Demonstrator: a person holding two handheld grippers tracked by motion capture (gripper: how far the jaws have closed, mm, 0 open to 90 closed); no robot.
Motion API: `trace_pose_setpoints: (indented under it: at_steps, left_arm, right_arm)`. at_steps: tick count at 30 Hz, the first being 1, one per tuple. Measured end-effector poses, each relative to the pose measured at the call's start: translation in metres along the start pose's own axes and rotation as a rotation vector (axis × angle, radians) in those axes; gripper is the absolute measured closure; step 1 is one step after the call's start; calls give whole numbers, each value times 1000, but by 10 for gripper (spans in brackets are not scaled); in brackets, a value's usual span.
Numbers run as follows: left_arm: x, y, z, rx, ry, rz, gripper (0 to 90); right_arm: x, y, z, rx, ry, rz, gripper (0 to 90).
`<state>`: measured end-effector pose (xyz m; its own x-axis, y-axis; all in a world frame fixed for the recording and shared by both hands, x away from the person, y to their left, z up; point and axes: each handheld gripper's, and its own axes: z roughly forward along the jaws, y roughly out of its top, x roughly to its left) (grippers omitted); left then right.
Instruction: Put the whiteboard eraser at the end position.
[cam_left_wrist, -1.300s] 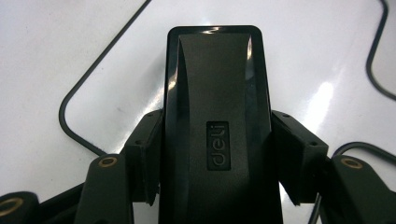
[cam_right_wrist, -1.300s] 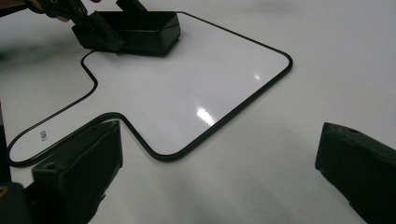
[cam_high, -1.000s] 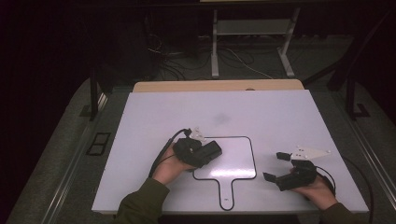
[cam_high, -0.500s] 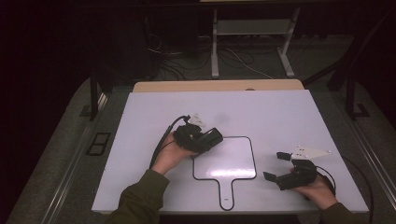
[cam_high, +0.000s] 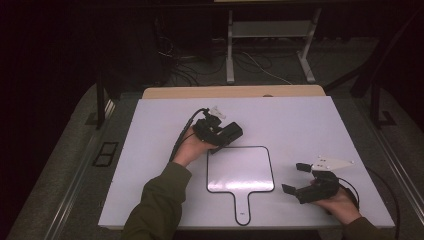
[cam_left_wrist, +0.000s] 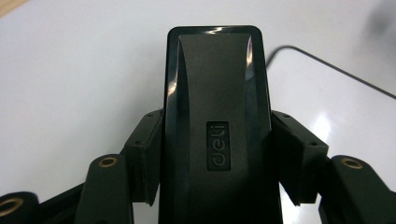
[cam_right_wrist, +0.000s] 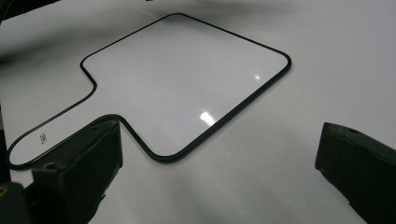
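Olive-green sleeves, black gripper (cam_high: 231, 134) bodies with brass-ringed screw holes, trailing black cables, pale three-cornered top plates.

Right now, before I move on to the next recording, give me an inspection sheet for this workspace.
Surface: white tabletop, flat, with a wooden edge at its far side.
Job's things: black eraser block marked deli, held off the table beyond the board's far left corner; paddle-shaped whiteboard with a black rim lying flat, handle toward the person, face blank.
Clutter: nothing seen.
Grippers: left gripper shut on the eraser block, a pad on each long side; right gripper open, holding nothing, low at the board's right.
Cables: one trails from each gripper; more lie on the floor beyond the table.
Surroundings: dark room, metal stand legs behind the table.
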<state>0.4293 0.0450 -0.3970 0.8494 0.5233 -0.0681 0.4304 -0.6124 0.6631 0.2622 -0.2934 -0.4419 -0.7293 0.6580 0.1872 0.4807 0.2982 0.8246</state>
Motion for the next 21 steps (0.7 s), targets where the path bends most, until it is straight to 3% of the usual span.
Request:
trace_pose_setpoints:
  at_steps: [7,8,13,14,15,21]
  left_arm:
    - [18,20,24,21,19,11,394]
    - [20,22,28,14,21,-11,394]
    - [33,31,44,27,27,-18,394]
    - [36,33,47,35,27,10,394]
    - [36,33,50,25,32,-21,394]
    - [40,33,70,56,44,-28,393]
  right_arm:
    - [0,0,0,-4,2,8,0]
    - [0,0,0,-5,2,7,0]
    - [-1,0,0,-9,6,7,0]
    - [-1,0,0,-7,7,11,0]
    - [-1,0,0,-9,8,9,0]
    - [-1,0,-1,-11,9,16,0]
